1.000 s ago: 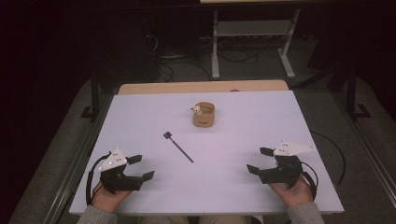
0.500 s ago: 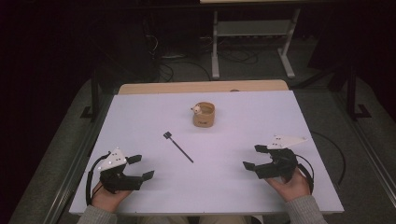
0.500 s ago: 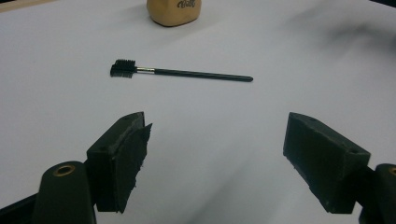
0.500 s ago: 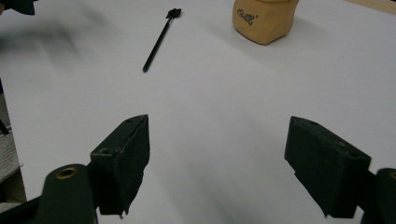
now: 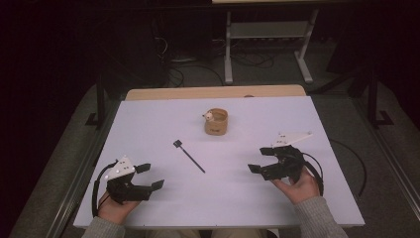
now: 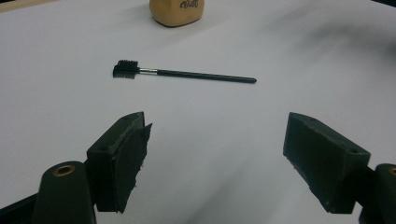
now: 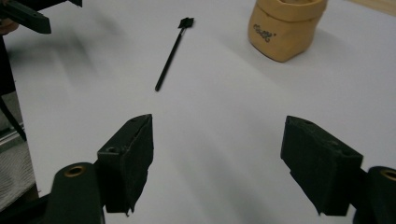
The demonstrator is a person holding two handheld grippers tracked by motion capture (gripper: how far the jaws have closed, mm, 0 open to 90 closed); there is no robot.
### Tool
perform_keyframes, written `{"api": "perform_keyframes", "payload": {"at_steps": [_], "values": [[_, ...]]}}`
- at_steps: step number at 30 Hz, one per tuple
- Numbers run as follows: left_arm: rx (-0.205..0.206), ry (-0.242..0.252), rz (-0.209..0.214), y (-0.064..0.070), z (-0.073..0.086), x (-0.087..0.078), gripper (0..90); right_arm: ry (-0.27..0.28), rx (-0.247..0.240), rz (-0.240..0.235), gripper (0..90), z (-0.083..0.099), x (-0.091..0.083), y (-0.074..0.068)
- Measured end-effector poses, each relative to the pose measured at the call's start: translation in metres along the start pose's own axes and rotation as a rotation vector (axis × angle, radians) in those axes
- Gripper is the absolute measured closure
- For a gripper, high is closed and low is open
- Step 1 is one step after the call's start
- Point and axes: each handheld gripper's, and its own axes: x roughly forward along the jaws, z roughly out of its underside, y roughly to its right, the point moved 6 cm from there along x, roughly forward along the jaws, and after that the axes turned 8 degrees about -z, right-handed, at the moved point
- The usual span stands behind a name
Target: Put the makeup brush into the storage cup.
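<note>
White tabletop (image 5: 148, 129) carries our work area, with dark floor beyond it. We hold the left gripper (image 5: 147, 177) near the front left edge, jaws spread wide with nothing between them. We hold the right gripper (image 5: 259, 160) at front right, jaws likewise apart and empty. Between both lies the black brush (image 5: 188, 156), flat, touching neither gripper. Behind it stands a tan cup (image 5: 216, 121), upright
</note>
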Motion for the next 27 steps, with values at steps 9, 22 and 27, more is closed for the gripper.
{"api": "perform_keyframes", "payload": {"at_steps": [9, 22, 27], "values": [[0.003, 0.013, -0.003, -0.002, -0.001, 0.000, 21.1, -0.044, -0.012, -0.037, 26.5, -0.036, 0.019, -0.003], [0.001, 0.003, -0.004, -0.002, 0.000, 0.000, 21.2, -0.115, -0.023, -0.072, 29.8, -0.075, 0.049, -0.006], [0.005, -0.002, -0.005, -0.003, 0.000, -0.001, 21.2, -0.153, -0.041, -0.077, 31.5, -0.091, 0.065, -0.010]]}}
